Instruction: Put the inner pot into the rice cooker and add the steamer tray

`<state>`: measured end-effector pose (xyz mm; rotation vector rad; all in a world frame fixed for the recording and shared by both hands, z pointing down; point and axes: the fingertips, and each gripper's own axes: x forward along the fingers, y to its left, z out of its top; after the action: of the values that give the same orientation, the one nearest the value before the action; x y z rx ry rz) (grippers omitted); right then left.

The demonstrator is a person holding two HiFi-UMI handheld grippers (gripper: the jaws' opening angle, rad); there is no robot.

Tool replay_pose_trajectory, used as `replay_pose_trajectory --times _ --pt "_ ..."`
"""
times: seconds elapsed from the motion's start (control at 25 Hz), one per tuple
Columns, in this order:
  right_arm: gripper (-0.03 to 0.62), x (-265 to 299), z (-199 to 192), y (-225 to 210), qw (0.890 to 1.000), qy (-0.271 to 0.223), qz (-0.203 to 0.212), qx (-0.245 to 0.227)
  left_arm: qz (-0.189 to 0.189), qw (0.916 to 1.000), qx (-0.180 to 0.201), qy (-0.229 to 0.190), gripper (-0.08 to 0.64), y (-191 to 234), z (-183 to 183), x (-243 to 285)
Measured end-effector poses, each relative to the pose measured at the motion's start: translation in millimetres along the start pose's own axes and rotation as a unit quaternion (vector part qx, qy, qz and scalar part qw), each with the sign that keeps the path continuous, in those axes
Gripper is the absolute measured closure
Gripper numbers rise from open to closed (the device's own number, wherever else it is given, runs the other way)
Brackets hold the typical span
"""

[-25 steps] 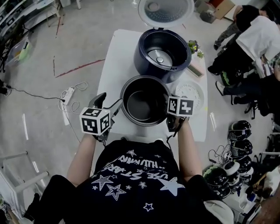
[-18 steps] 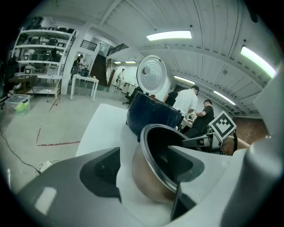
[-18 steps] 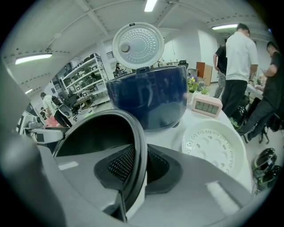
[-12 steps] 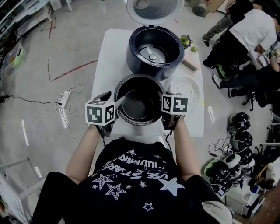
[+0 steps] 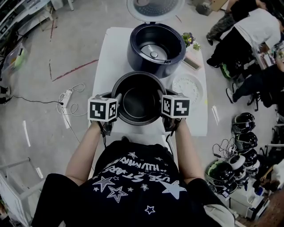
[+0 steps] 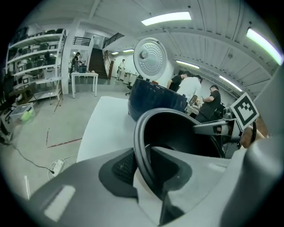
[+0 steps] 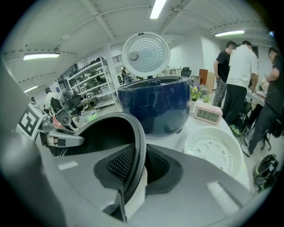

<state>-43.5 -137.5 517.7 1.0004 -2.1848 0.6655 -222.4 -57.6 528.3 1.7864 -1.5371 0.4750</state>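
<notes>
We see the inner pot (image 5: 138,99) at the near end of the white table (image 5: 115,53), directly in front of the rice cooker (image 5: 135,55) and between the two grippers. The inner pot is round, dark inside and out, with a smooth rolled rim and an empty bowl. We cannot tell whether its base rests on the table. The rice cooker behind it has a dark blue body, an empty well with a metal plate at the bottom, and a white lid (image 5: 155,6) standing open at the back. The steamer tray (image 5: 188,86), a white round dish with perforations, lies on the table to the right of the inner pot, apart from it.

Each gripper carries a cube with black-and-white square markers. A small clock (image 7: 208,114) beside the rice cooker shows digits too small for us to read. The person's dark shirt has stars and lettering that appears upside down in the head view; we cannot read it reliably.

The left gripper (image 5: 113,95) is closed on the left rim of the inner pot, with one jaw outside the wall and one inside. The right gripper (image 5: 162,95) is closed on the right rim in the same manner, the rim pinched between its textured pads (image 7: 122,163).
</notes>
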Motion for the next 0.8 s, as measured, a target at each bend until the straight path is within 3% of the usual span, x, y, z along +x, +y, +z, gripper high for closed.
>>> replay_pose_trajectory --times 0.24,0.48,0.8 --pt "0.506 -11 4 17 0.999 -0.022 0.014 -0.033 0.004 0.9994 -0.035 -0.004 0.486 5 -10 -9" --pt "0.508 -35 15 33 0.997 -0.056 0.043 -0.022 0.025 0.9988 -0.017 -0.038 0.502 5 8 -37" --pt "0.508 -84 61 56 0.991 -0.114 0.049 -0.045 0.003 0.9967 -0.008 -0.08 0.5 -4 44 -77"
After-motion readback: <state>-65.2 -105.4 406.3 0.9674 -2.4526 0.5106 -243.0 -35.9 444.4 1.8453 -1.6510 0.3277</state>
